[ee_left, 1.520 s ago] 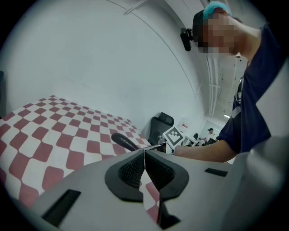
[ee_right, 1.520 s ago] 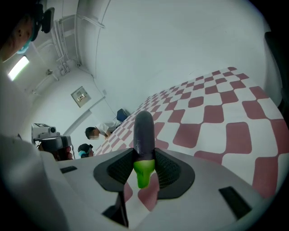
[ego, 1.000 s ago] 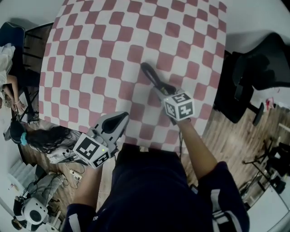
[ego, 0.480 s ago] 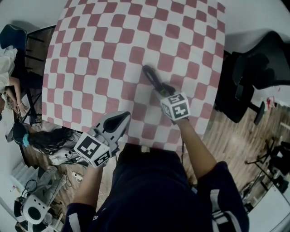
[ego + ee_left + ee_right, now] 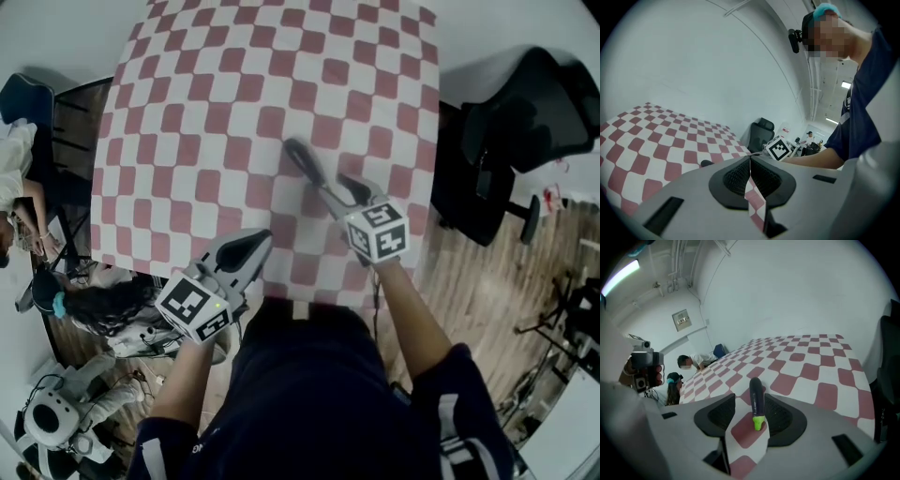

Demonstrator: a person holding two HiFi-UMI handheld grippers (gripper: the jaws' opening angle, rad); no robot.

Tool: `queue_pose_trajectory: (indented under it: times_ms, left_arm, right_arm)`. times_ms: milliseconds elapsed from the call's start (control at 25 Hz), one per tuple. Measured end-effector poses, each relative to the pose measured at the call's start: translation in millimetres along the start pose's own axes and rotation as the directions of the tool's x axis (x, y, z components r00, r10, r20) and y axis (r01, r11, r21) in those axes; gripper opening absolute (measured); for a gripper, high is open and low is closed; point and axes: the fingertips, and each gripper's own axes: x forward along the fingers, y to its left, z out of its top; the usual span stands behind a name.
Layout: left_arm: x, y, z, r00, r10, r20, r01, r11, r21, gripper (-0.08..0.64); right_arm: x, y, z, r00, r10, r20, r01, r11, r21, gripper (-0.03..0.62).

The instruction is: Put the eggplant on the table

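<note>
A dark purple eggplant (image 5: 305, 165) with a green stem lies on the red-and-white checkered table (image 5: 206, 112). In the right gripper view the eggplant (image 5: 756, 398) shows lengthwise between the jaws, resting on the cloth with a gap beside it. My right gripper (image 5: 349, 190) hovers just behind its stem end; its jaws are opening and do not press on it. My left gripper (image 5: 255, 244) is shut on nothing over the table's near edge. In the left gripper view its jaws (image 5: 750, 161) meet in a thin line.
A black office chair (image 5: 525, 117) stands right of the table on the wooden floor. People sit low at the left (image 5: 66, 300), with a white machine (image 5: 47, 427) and cables on the floor. The table's near edge (image 5: 300, 305) runs just in front of the holder's body.
The right gripper's jaws have spread and it has lifted back off the eggplant, which stays on the cloth. The left gripper rose slightly and stays shut.
</note>
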Motion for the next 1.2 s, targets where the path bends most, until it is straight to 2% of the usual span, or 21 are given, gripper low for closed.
queue_pose_trajectory:
  times_ms: [280, 560, 720, 1200]
  left_arm:
    - [-2.0, -30.7, 20.2, 0.998, -0.052, 0.028, 0.05, 0.997, 0.067, 0.028]
    - [-6.8, -61.8, 34.9, 0.995, -0.091, 0.048, 0.085, 0.989, 0.122, 0.029]
    - [-9.1, -74.6, 40.0, 0.993, -0.109, 0.046, 0.102, 0.984, 0.147, 0.029]
    - [-12.0, -101.0, 59.6, 0.989, -0.138, 0.061, 0.122, 0.969, 0.216, 0.028]
  right_arm:
    - [-67.3, 25.1, 29.2, 0.99, 0.045, 0.136, -0.049, 0.998, 0.032, 0.112]
    - [-132.4, 41.2, 41.1, 0.968, 0.054, 0.246, -0.067, 0.997, 0.046, 0.048]
    - [-159.1, 51.6, 48.3, 0.95, 0.071, 0.304, -0.095, 0.993, 0.064, 0.034]
    - [-209.9, 81.6, 62.1, 0.915, 0.119, 0.387, -0.149, 0.988, 0.049, 0.018]
